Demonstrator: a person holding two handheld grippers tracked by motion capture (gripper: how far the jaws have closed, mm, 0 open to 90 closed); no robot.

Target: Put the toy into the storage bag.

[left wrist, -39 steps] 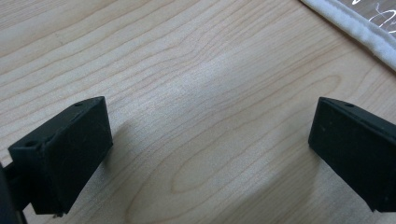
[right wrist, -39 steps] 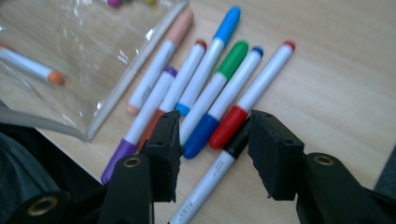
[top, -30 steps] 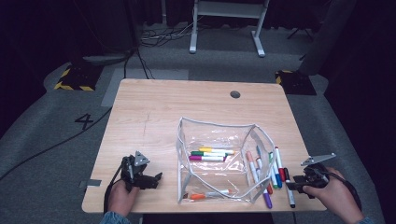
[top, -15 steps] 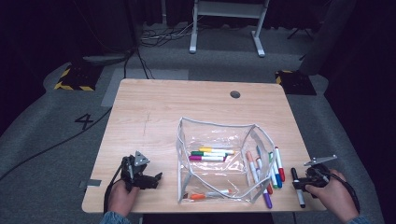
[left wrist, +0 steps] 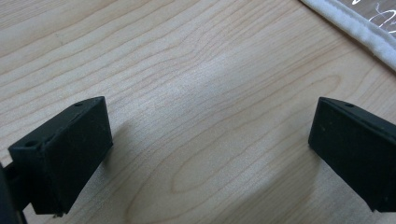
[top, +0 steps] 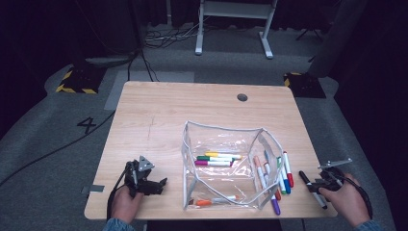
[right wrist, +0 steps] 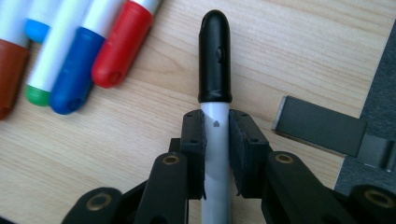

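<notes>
The black-capped marker (right wrist: 215, 116) lies on the wooden table (top: 192, 110) near its front right corner, a little apart from the loose row of other markers (top: 274, 175) beside the clear pouch (top: 223, 168). Seen along the right gripper (right wrist: 215, 140), it has a pale grey-white barrel and a glossy black cap with a rounded tip; a small oval dimple sits partway down the cap, and a tiny dark arrow-like mark is printed on the barrel just below the cap's edge. The jaws have just been closing, and their pads now press on the barrel from both sides, right beneath the cap, so the marker is clamped there with the cap sticking out ahead of the jaws. In the high view the marker (top: 312, 188) runs slantwise from the hand towards the pouch, its black end farthest from the person; whether its rear end is off the wood I cannot tell from that far.

Just beside it in the right gripper view lie a red cap (right wrist: 122, 42), a blue cap (right wrist: 77, 74) and a green-tipped one (right wrist: 39, 91) (all on white barrels, none touching the black one).

The left gripper (left wrist: 210, 149) rests over bare wood at the front left, jaws wide apart with nothing between them, the pouch's white edge (left wrist: 355, 32) in the upper corner of its view.
</notes>
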